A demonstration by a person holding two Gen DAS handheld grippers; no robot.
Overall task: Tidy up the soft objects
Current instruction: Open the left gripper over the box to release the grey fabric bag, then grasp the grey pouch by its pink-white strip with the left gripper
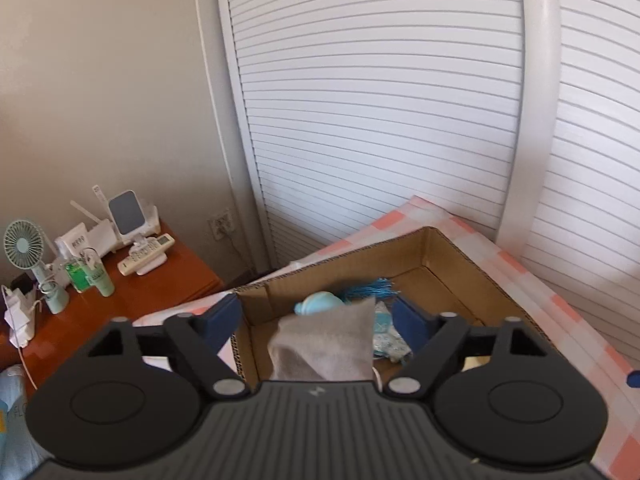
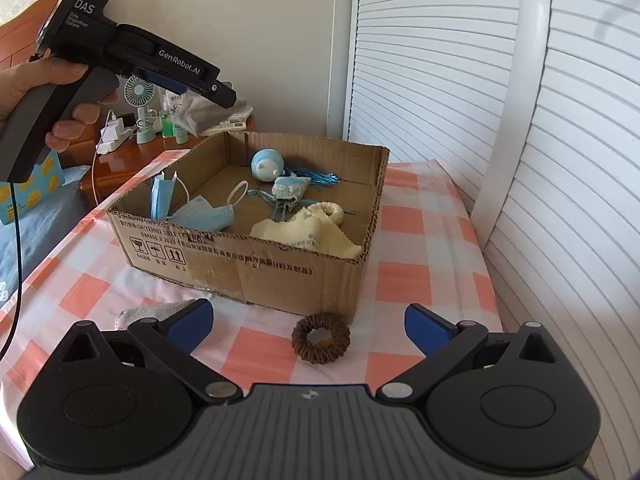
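My left gripper [image 1: 318,316] is open above the cardboard box [image 1: 460,256], and a grey cloth [image 1: 324,346] hangs between its wide-spread fingers, apart from both pads. In the right wrist view the left gripper [image 2: 224,98] hovers over the box's far left corner with the grey cloth [image 2: 204,110] below it. The box [image 2: 248,256] holds blue face masks [image 2: 200,212], a blue round plush [image 2: 266,164], a patterned pouch [image 2: 290,190], a cream cloth [image 2: 308,236] and a cream scrunchie [image 2: 330,212]. My right gripper [image 2: 308,322] is open, low over a brown scrunchie [image 2: 320,338] on the checkered tablecloth [image 2: 416,280].
A grey-white cloth [image 2: 148,312] lies on the table by my right gripper's left finger. A wooden nightstand [image 1: 160,284] with a fan [image 1: 24,248], bottles, remote and chargers stands left. White louvered doors [image 1: 380,120] rise behind. The table's right edge is near.
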